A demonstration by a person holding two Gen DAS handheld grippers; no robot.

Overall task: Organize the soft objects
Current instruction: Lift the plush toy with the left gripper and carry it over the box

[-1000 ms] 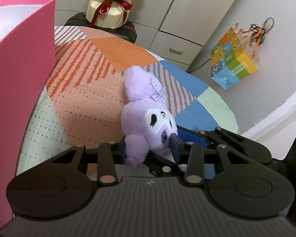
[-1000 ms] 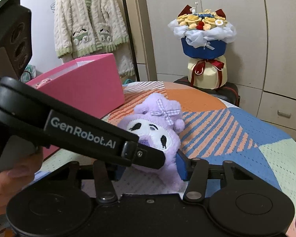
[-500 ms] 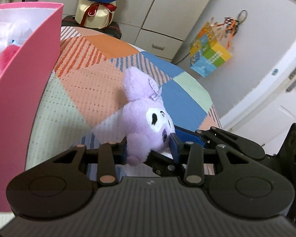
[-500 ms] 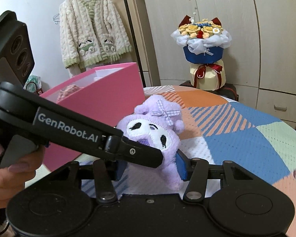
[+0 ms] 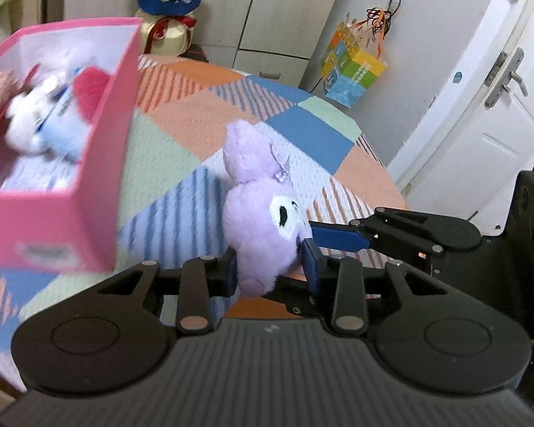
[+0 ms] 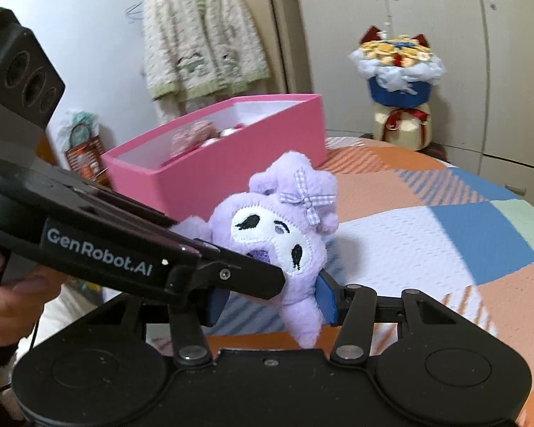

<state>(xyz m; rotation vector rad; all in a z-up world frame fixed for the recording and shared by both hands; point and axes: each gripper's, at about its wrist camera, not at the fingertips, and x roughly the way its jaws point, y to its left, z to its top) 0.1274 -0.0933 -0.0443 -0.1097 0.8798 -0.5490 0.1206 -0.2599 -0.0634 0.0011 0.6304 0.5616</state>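
A purple plush toy (image 5: 263, 220) with a white face and a checked bow is held up above the patchwork-covered table (image 5: 203, 121). My left gripper (image 5: 270, 272) is shut on its lower body. My right gripper (image 6: 272, 300) is also shut on the plush (image 6: 284, 227), around its lower part, and crosses the left gripper. The pink box (image 5: 53, 213) stands to the left and holds several plush toys (image 5: 50, 114). In the right wrist view the pink box (image 6: 231, 163) is behind the plush.
A flower bouquet (image 6: 397, 82) stands beyond the table's far edge. A colourful bag (image 5: 354, 71) hangs on the wall at the right, near a white door (image 5: 495, 114). A knitted cardigan (image 6: 199, 35) hangs behind the box.
Both grippers have lifted the purple plush higher above the table and the view now looks down into the pink box. Both grips stay shut on it.
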